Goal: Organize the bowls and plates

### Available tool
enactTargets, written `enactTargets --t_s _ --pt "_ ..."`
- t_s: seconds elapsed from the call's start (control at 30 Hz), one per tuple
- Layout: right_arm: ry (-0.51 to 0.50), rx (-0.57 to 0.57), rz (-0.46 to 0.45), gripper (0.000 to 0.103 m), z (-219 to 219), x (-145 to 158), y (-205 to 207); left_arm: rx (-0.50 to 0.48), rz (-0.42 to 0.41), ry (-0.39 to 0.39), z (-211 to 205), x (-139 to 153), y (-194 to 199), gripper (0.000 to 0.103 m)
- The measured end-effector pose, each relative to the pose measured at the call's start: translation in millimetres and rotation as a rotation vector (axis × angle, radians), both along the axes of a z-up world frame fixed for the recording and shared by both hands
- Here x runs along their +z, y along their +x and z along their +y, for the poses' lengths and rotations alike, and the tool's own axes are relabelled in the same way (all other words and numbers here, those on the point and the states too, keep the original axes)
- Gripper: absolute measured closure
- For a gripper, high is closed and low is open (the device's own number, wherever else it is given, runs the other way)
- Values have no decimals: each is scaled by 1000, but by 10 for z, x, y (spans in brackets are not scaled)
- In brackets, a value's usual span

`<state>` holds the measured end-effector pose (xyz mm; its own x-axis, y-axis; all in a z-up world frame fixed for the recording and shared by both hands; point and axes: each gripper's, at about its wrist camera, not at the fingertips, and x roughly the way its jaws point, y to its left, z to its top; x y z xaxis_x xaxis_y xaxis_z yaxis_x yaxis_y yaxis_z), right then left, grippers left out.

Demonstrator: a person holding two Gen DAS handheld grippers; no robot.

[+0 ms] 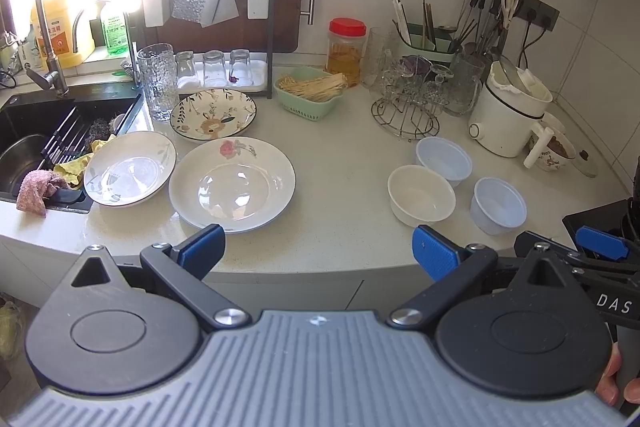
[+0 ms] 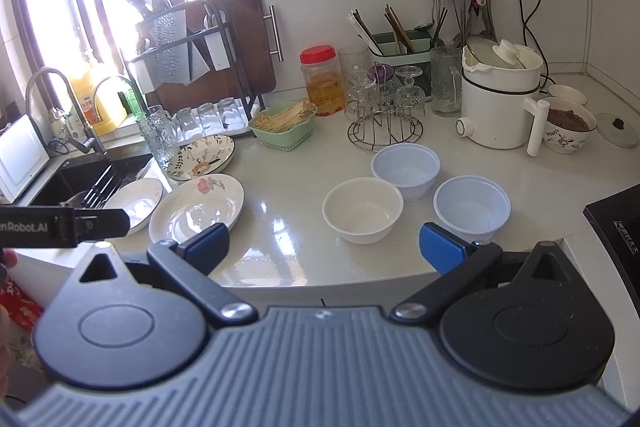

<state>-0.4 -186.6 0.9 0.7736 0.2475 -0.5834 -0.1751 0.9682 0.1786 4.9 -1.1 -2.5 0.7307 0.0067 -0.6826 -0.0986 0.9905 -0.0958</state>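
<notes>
Three plates lie on the counter's left side: a white plate with a pink flower [image 1: 232,183] [image 2: 198,209], a white plate with grey leaves [image 1: 130,167] [image 2: 136,203] by the sink, and a patterned plate [image 1: 214,113] [image 2: 202,155] behind them. Three bowls stand on the right: a white bowl [image 1: 421,195] [image 2: 362,207] and two pale blue bowls [image 1: 444,161] [image 2: 406,169], [image 1: 498,205] [image 2: 472,206]. My left gripper [image 1: 318,253] is open and empty, just in front of the counter edge. My right gripper [image 2: 324,247] is open and empty, near the bowls.
A black sink [image 1: 36,143] with cloths is at the left. A tall glass [image 1: 158,81], a dish rack with glasses [image 1: 224,67], a green basket [image 1: 310,91], a jar [image 1: 347,49], a wire glass stand [image 1: 404,115] and a white cooker [image 1: 508,107] line the back. A hob [image 2: 616,223] is at the right.
</notes>
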Motion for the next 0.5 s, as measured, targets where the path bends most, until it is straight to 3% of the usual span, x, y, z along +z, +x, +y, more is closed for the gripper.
enactTargets --t_s 0.5 --pt "-1 46 33 0 6 10 66 35 31 -9 -16 26 -3 2"
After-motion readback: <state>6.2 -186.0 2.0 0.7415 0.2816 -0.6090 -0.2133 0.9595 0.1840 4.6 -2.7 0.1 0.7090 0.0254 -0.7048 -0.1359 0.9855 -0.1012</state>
